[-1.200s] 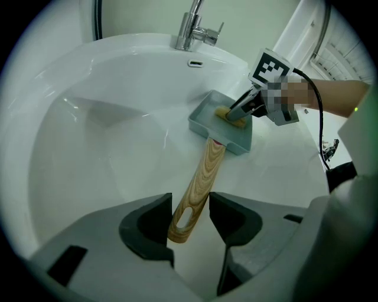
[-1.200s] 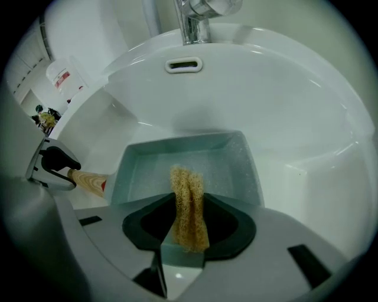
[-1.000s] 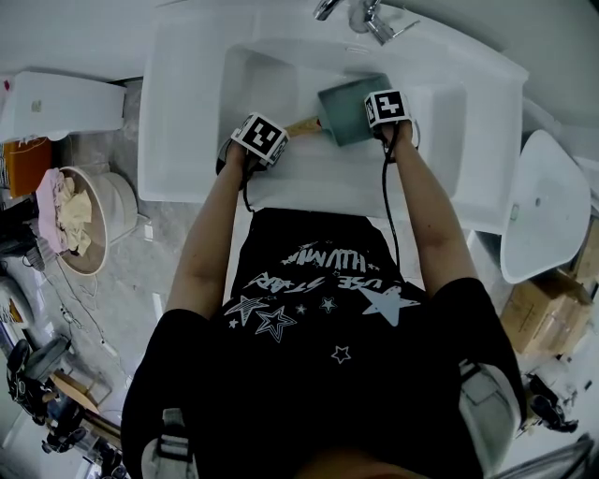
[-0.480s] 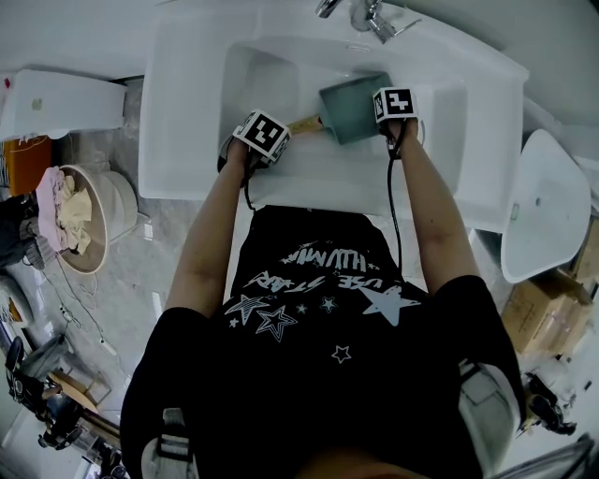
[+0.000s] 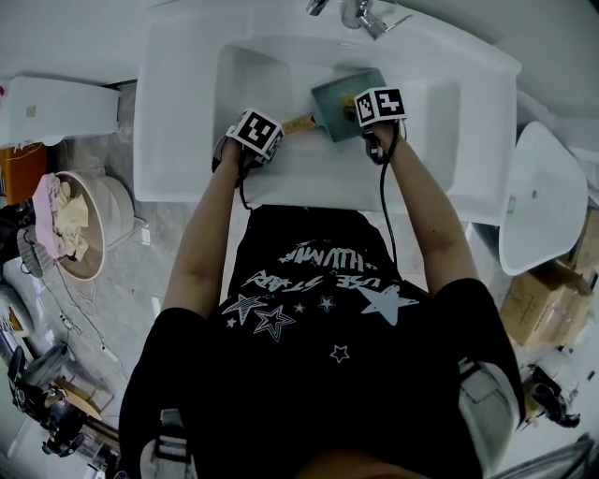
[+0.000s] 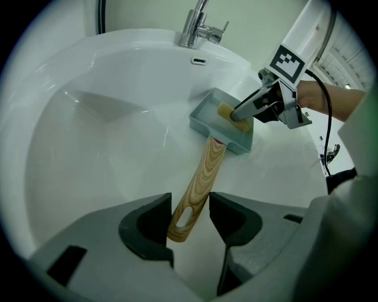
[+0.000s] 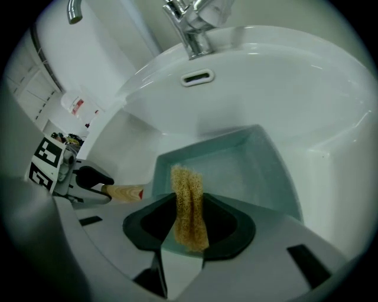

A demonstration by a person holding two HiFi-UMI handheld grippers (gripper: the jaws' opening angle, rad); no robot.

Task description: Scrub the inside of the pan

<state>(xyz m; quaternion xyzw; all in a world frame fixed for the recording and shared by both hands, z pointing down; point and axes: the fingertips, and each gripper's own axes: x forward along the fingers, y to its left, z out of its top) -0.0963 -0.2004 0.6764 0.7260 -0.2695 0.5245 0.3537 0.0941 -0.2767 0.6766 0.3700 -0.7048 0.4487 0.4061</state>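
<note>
A grey-green rectangular pan [image 5: 334, 101] [image 6: 221, 118] [image 7: 236, 168] lies in the white sink [image 5: 281, 178], its light wooden handle [image 5: 299, 122] [image 6: 198, 186] [image 7: 125, 192] pointing left. My left gripper [image 5: 271, 129] [image 6: 189, 215] is shut on the end of that handle. My right gripper [image 5: 360, 105] [image 6: 236, 113] [image 7: 189, 221] is shut on a yellow scrub sponge [image 6: 226, 112] [image 7: 189, 206], which stands folded between the jaws and rests inside the pan near its front edge.
A chrome tap [image 5: 360, 14] [image 6: 198, 26] [image 7: 192, 23] stands behind the sink, with an overflow slot [image 7: 198, 77] below it. A beige bucket with rags [image 5: 80, 220] sits on the floor at left. Another white basin [image 5: 538, 206] leans at right.
The right gripper with the sponge has slid left across the pan's inside. The left gripper keeps its hold on the handle; the pan has barely shifted.
</note>
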